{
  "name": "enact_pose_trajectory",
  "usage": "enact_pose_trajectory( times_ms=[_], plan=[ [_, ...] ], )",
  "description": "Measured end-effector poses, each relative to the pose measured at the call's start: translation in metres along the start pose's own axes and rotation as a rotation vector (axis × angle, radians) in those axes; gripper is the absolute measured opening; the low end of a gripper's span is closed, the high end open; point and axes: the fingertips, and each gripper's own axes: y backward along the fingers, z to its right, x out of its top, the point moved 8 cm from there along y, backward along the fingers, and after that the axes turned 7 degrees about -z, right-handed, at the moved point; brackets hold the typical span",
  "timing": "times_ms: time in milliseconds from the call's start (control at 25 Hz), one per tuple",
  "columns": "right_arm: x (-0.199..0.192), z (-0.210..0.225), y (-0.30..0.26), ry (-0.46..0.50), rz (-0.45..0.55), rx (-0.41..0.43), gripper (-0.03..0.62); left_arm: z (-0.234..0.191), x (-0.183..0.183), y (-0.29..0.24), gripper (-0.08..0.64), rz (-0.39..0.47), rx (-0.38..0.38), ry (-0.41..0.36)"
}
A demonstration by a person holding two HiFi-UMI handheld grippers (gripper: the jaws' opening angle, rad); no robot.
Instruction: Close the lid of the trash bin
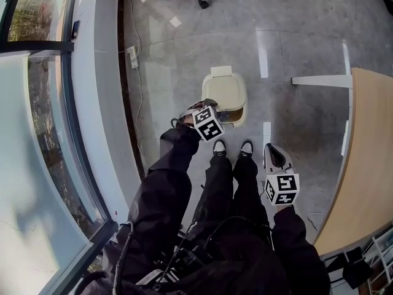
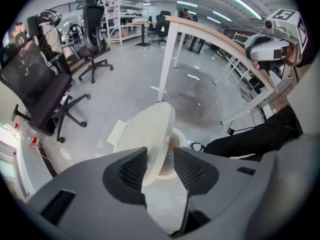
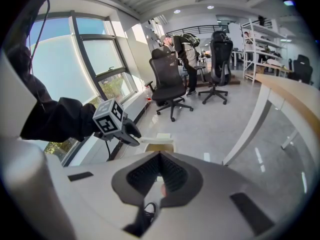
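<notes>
Lid [image 2: 150,134] between L gripper's [image 2: 159,168] parted jaws (tilted over bin [image 2: 178,136]); R gripper [image 3: 160,169] closed.

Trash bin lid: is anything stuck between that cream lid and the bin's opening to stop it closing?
Nothing visible does. The cream plastic lid stands raised between the left gripper's jaws, and the part of the cream trash bin's rim showing beside it has nothing on it. The lid hides the rest.
</notes>
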Motion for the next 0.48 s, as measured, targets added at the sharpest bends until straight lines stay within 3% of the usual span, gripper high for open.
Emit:
enact_pose_trajectory(
  times_ms=[480],
  plan=[
    [-0.010,0.009,-0.022,0.006,0.017,0.011,0.005,0.038,-0.022,-0.066,0.149,-0.056,-0.144,-0.014]
  ],
)
